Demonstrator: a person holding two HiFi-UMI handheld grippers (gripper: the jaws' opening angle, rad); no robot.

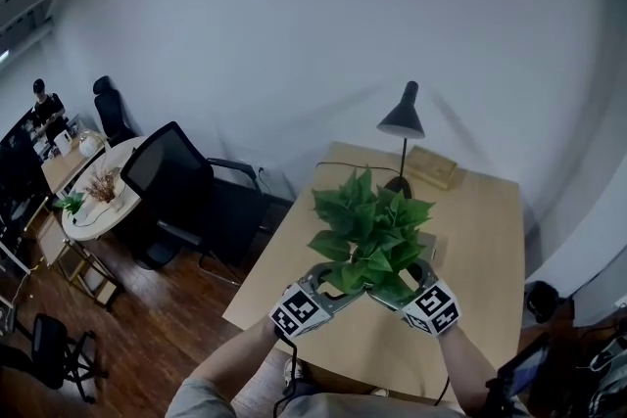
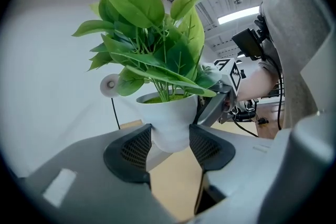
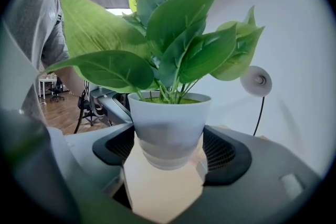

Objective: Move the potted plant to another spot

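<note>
Between the two grippers, above the near part of the wooden table (image 1: pixel 470 240), the potted plant (image 1: pixel 370 235) is hanging. The left gripper (image 1: pixel 338 287) is clamping it from one side and the right gripper (image 1: pixel 404 291) from the other. In the head view the leaves are hiding the white pot (image 3: pixel 169 126). Each gripper view is showing its own jaws pressing on the pot's lower wall, with tabletop showing beneath the base. Beyond the plant from the grippers, a black desk lamp (image 1: pixel 402 127) is standing. Only the left gripper view is catching the right gripper's marker cube (image 2: pixel 231 73).
</note>
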